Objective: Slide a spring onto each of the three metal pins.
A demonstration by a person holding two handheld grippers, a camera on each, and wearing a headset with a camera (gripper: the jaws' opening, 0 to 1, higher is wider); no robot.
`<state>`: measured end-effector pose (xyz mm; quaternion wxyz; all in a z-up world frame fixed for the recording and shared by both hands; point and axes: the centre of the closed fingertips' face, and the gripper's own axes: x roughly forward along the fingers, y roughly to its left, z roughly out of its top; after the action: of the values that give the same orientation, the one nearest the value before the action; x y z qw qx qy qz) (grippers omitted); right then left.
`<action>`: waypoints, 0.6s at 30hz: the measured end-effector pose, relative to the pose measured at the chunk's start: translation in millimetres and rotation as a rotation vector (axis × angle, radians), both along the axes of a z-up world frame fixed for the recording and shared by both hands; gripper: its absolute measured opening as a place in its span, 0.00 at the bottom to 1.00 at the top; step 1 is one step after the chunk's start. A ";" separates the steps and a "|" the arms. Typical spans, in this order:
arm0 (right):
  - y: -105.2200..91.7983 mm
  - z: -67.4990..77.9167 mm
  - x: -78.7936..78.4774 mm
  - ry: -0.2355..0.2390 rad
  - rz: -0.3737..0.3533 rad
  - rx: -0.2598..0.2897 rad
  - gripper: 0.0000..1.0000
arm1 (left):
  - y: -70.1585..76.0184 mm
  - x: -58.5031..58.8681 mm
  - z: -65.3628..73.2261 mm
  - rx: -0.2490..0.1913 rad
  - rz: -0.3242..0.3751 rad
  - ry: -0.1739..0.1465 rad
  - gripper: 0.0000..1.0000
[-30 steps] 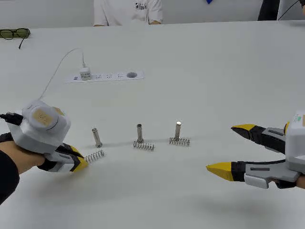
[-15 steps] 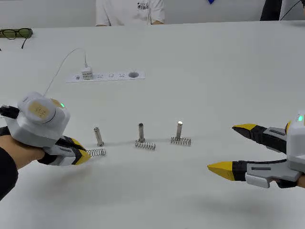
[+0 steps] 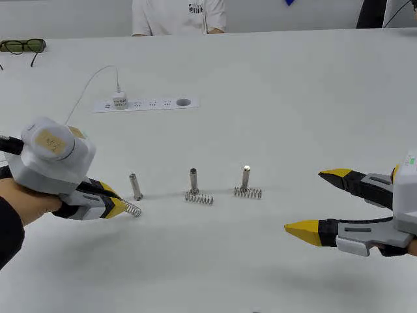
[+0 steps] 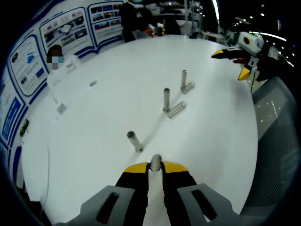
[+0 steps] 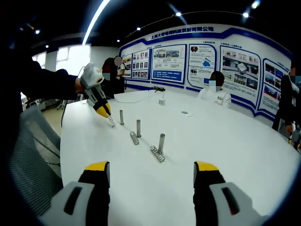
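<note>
Since a second ago the left claw [image 3: 120, 207] has risen a little with one end of a spring [image 3: 133, 209] clamped in its jaws. The coil slants down beside the left pin [image 3: 135, 187], its far end perhaps touching the bench [image 3: 273, 117]. A hand [image 3: 29, 205] grips the claw's body from behind. Three pins stand upright; the middle pin [image 3: 193, 180] and right pin [image 3: 245, 177] each have a coil lying at the base, the second spring [image 3: 198, 198] and third spring [image 3: 248, 192]. The right claw [image 3: 319, 202] hovers well apart, spread wide, empty. Wall posters [image 5: 207, 59] carry writing too small to read.

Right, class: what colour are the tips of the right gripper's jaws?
Yellow; the right gripper shows this best in the head view.
</note>
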<state>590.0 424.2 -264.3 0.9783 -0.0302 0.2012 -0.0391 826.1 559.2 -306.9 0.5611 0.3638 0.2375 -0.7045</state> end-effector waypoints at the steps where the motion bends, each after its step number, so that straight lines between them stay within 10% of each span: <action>1: -0.1 0.0 -0.1 0.000 0.000 -0.001 0.74 | -0.5 0.1 0.6 -0.002 0.001 0.001 0.10; 18: 0.3 -1.0 -0.7 0.003 0.001 0.001 0.74 | -2.2 2.5 8.5 -0.002 0.029 0.025 0.10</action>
<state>589.3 424.5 -265.3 0.9781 -0.0298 0.2025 -0.0385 828.6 557.0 -298.4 0.5687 0.3510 0.2490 -0.7009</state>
